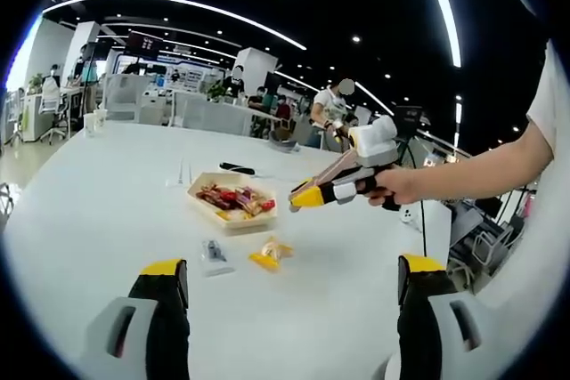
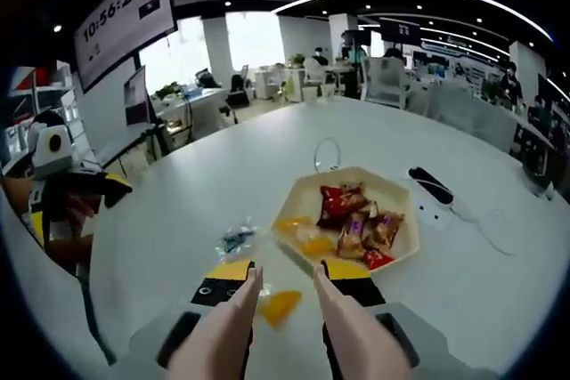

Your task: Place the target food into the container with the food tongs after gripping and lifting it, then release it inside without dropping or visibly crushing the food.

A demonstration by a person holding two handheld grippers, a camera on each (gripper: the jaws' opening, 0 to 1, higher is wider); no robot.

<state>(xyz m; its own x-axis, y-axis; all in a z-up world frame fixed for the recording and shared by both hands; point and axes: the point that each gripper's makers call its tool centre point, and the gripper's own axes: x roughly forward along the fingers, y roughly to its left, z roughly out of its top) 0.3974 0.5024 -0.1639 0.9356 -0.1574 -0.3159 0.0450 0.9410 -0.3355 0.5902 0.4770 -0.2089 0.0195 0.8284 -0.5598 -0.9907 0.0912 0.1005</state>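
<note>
Two wrapped snacks lie on the white table beside the tray: a clear packet and a yellow sweet. Right gripper, tongs spread, hovers above the sweet. Left gripper jaws spread wide.

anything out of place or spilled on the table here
Two wrapped snacks lie loose on the white table beside the tray of packaged snacks: an orange-yellow packet and a clear packet. Nothing looks torn or crushed. The right gripper stands open right over the orange-yellow packet; the left gripper is also open.
</note>
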